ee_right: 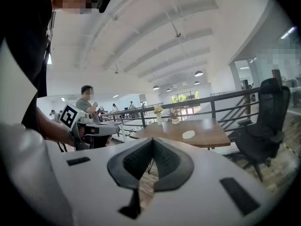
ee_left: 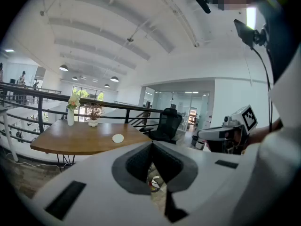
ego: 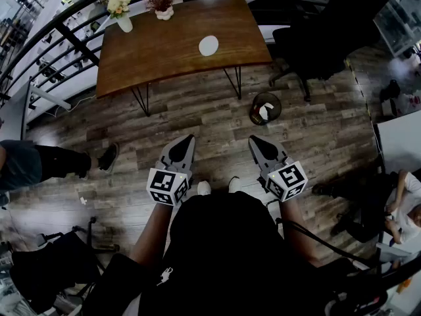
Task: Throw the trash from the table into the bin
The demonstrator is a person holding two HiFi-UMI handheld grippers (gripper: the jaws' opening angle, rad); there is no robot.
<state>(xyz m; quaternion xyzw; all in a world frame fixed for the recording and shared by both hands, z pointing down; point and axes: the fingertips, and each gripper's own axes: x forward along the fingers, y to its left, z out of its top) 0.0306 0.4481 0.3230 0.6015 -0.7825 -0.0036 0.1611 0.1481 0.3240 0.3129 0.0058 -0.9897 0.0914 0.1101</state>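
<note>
I hold both grippers level in front of me, low in the middle of the head view. My left gripper [ego: 187, 139] is clenched: in the left gripper view its dark pads meet at the tips with nothing between them. My right gripper [ego: 256, 141] is clenched and empty in the same way, tips pressed together.

The trash [ego: 208, 45] is a flat white piece lying on the wooden table [ego: 164, 51], toward the table's right end, in the upper middle of the head view. It is nearly round, so I cannot give it a facing. If anything its longer axis leans from lower left to upper right. What it is made of is too small to tell.

The bin [ego: 266, 107] stands on the plank floor below the table's right end, right of centre, its round mouth facing up. Something white and red lies inside, but I cannot make it out. In the left gripper view only a sliver of it shows through the gap under my closed tips.

My own dark torso blocks the lower middle of the head view, and a seated person [ego: 39, 163] is cut off at the left edge.
</note>
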